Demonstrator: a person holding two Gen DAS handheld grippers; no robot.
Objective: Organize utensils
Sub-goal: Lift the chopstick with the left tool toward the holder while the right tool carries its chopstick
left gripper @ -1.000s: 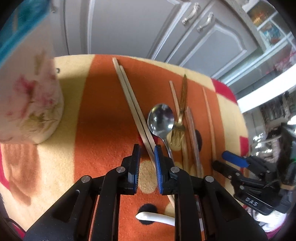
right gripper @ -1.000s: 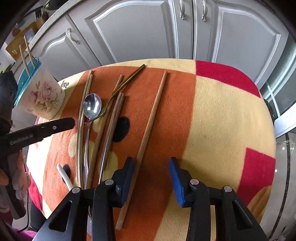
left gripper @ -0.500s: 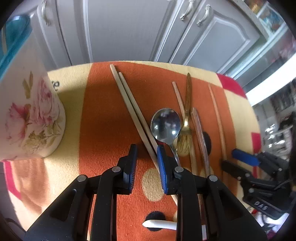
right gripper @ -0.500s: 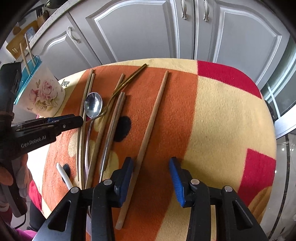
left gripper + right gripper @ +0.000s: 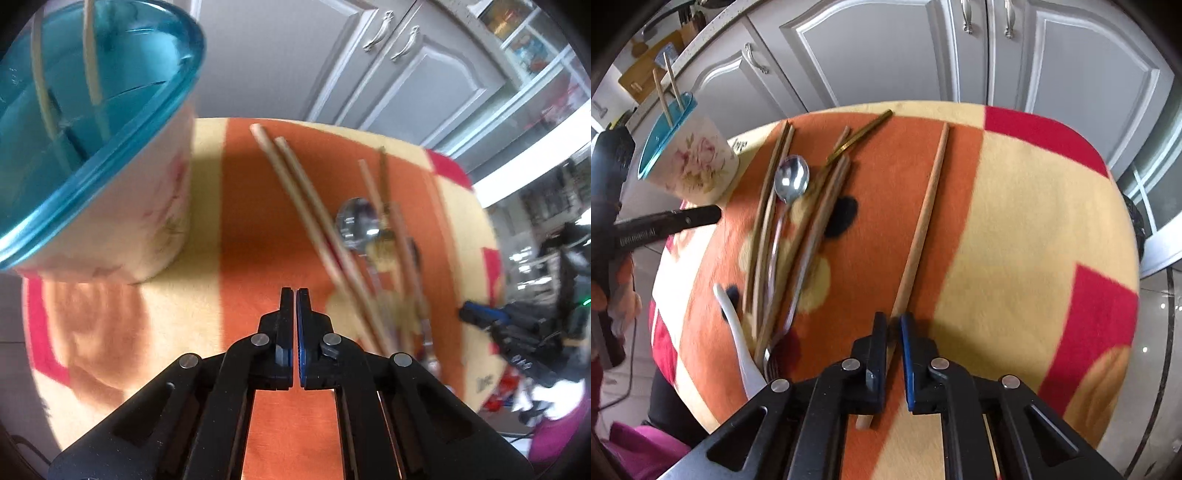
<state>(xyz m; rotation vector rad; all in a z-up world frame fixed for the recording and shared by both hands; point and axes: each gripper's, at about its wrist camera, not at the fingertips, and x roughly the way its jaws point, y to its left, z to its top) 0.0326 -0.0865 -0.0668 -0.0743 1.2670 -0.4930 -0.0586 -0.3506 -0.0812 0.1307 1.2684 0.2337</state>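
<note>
Between the two blue pads of the right gripper [image 5: 893, 332] lies a single wooden chopstick [image 5: 925, 214]; the jaws are narrowed around its lower part, and its end comes out below the left finger at about 7 o'clock. I cannot tell if the pads really press it. From there the chopstick runs toward 1 o'clock across the orange and yellow blanket [image 5: 1027, 229].

At 10 o'clock from this chopstick is the group of other utensils: a metal spoon [image 5: 791, 180], a gold fork [image 5: 858, 134], a pair of light chopsticks [image 5: 768, 206] and darker sticks beside the spoon. A white spoon [image 5: 738, 339] lies at 9 o'clock of the right gripper.

The left gripper [image 5: 295, 295] has its jaws closed with nothing between them, above the blanket. At 10 o'clock from it stands the floral cup [image 5: 147, 206] with a blue rim, and two chopsticks stand inside. The pair of light chopsticks is at its 1 o'clock. Grey cabinet doors [image 5: 886, 48] are behind the table.
</note>
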